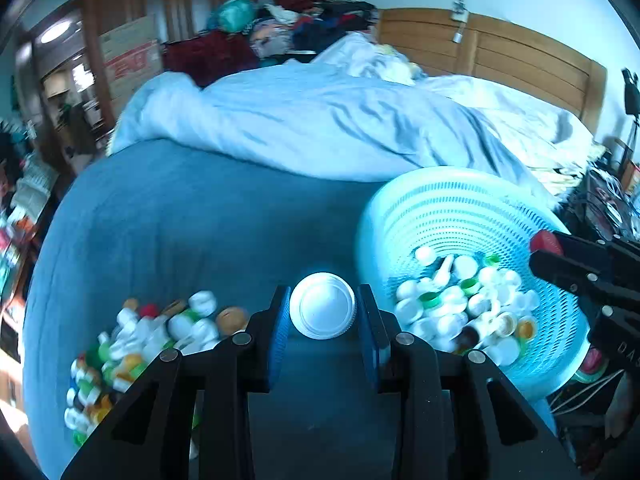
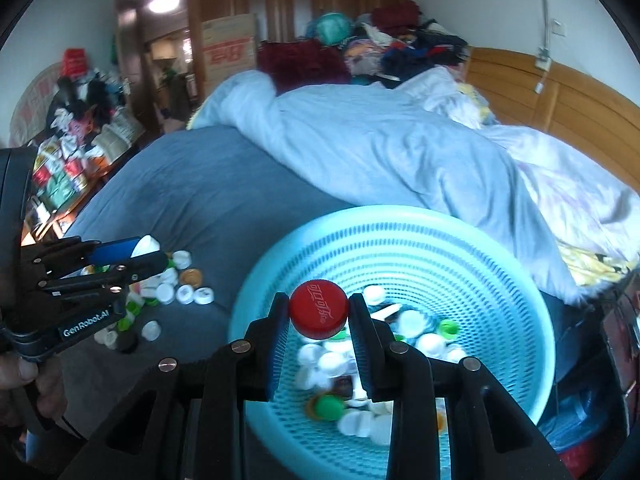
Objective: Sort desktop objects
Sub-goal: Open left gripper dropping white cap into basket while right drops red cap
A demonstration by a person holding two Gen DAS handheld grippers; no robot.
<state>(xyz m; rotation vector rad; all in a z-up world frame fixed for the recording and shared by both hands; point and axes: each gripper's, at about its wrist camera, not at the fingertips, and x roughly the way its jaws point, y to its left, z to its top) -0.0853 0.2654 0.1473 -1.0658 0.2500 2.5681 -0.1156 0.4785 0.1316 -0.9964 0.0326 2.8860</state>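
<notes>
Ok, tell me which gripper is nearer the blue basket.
Right. The right gripper holds a red cap directly over the blue basket; the left gripper, gripping a white cap, sits beside the basket over the bed.

Both wrist views (close) share the basket [image 1: 460,200].

Both tools are built of matte black plastic linkages with angular, triangular cut-outs. The left gripper [image 1: 323,312] carries blue ribbed pads on the inner faces of its two fingers [image 1: 280,332], and round silver rivets mark each pivot joint. The right gripper [image 2: 319,316] has the same black frame, blue-edged ribbed pads and silver rivets. Seen from the right wrist camera, the left gripper's side bears white "GenRobot.AI" lettering, and the bare-skinned left hand [image 2: 28,392] wraps its handle.
</notes>
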